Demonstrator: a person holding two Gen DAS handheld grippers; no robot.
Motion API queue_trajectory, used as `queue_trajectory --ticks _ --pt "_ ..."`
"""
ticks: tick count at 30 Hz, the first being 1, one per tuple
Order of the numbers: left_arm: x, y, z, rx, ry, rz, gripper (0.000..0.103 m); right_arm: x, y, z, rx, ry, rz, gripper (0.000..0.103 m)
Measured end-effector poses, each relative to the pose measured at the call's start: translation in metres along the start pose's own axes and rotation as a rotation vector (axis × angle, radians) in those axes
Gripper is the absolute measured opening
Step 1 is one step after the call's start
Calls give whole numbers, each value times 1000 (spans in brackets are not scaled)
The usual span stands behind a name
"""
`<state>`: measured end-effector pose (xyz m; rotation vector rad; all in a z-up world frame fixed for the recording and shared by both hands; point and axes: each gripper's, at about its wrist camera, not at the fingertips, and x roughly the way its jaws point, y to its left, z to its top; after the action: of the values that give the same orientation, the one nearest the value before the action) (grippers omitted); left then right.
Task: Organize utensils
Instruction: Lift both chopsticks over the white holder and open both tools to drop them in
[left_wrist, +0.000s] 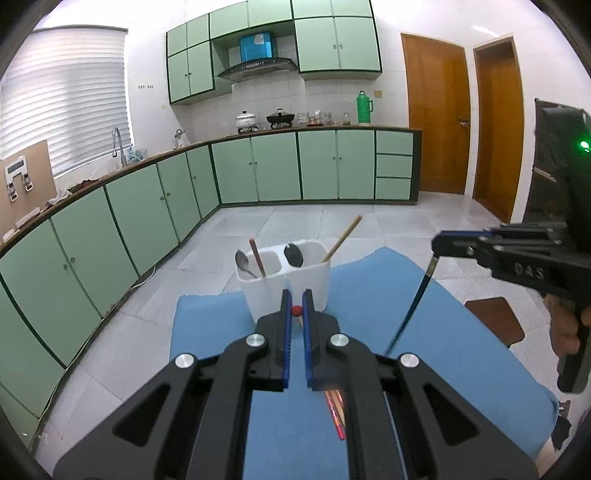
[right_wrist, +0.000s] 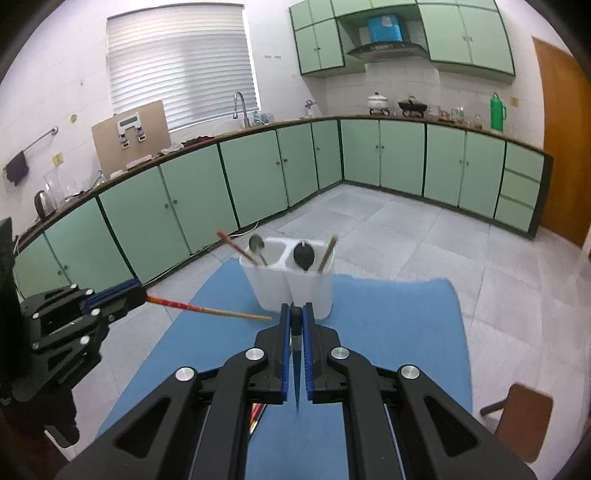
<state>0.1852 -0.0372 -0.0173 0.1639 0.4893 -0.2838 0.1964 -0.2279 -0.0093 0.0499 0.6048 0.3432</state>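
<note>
White plastic holder (left_wrist: 284, 280) stood on the blue mat (left_wrist: 461, 350); just before it the left gripper (left_wrist: 296, 312) was clamped on a red-ended chopstick (right_wrist: 207, 309); the right gripper (right_wrist: 296, 321) pinched a dark blue chopstick (left_wrist: 410, 306).

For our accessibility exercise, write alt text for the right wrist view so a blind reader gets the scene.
The right gripper is shut on a dark chopstick above a blue mat, facing a white two-compartment holder that already contains spoons and chopsticks. At left, the left gripper holds a red-handled chopstick; green kitchen cabinets line the background.
</note>
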Motion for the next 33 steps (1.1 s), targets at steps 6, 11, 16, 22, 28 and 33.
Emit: queue_trajectory --ticks 6,11,16,22,28,33 --pt "-19 14 29 -1 -67 -15 5 -8 1 44 -33 -51 29 6" --pt "-19 18 59 47 -101 2 5 -13 3 89 -43 -143 21 6" --pt "-5 22 82 80 -103 11 5 -1 1 130 -20 -211 7 6" --pt "28 30 89 79 -52 0 5 37 -13 154 26 -235 -27 6" --pt "68 40 87 38 -25 4 5 83 -23 147 36 -205 -66 6" --pt "101 49 82 0 6 -3 5 109 -28 129 57 -152 -58 7"
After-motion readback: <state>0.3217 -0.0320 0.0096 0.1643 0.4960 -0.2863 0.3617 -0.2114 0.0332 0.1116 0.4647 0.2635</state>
